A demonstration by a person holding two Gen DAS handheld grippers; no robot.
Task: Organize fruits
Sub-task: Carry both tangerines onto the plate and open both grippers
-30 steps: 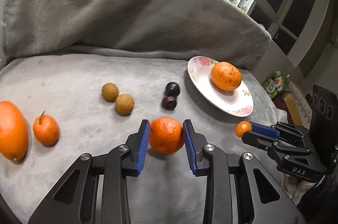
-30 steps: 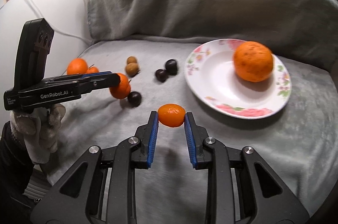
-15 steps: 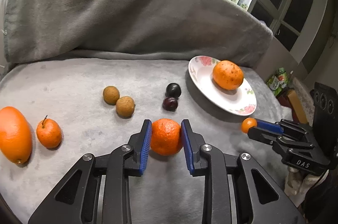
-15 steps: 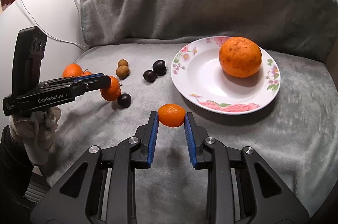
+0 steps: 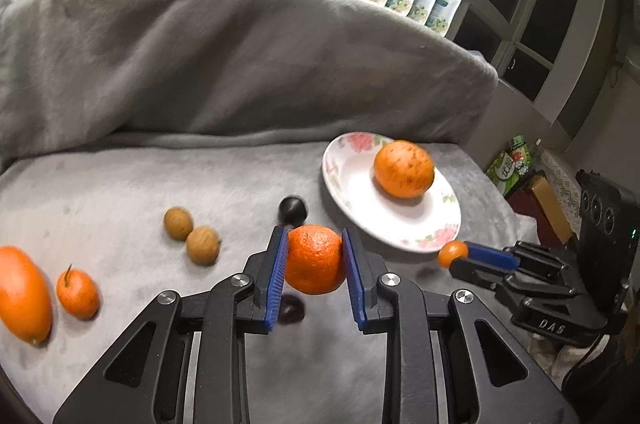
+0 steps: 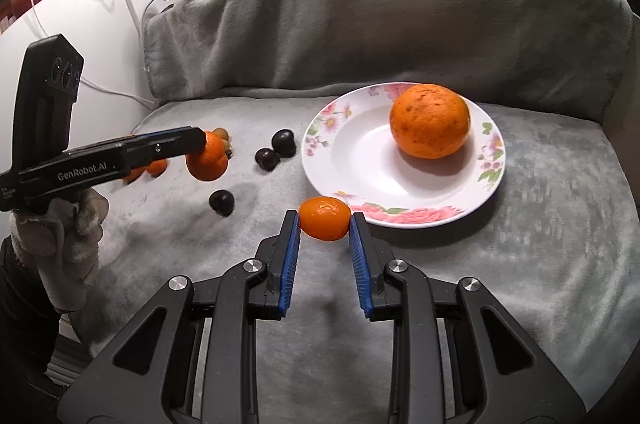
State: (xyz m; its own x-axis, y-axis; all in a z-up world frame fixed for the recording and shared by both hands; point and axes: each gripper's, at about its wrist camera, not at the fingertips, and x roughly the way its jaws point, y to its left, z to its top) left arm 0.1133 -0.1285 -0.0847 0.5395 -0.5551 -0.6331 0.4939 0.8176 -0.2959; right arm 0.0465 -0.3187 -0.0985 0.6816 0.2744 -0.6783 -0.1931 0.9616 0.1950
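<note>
Both grippers pointed downward — the left gripper [image 5: 314, 266] and right gripper [image 6: 325, 224] each clamped (pads pressing fruit).

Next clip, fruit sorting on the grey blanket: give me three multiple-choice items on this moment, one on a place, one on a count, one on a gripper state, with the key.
1. Where is the large speckled orange?
A. on the floral plate
B. on the grey blanket
C. in a gripper

2. How many dark plums show in the right wrist view?
A. one
B. three
C. five

3. What is the left gripper doing?
A. hanging open and empty
B. clamping a mandarin
C. clamping a plum

Key:
1 A, the orange sits inside the plate's rim.
2 B, two plums lie together and a third lies nearer the camera.
3 B, both blue pads press the mandarin's sides, clear of the blanket.
</note>
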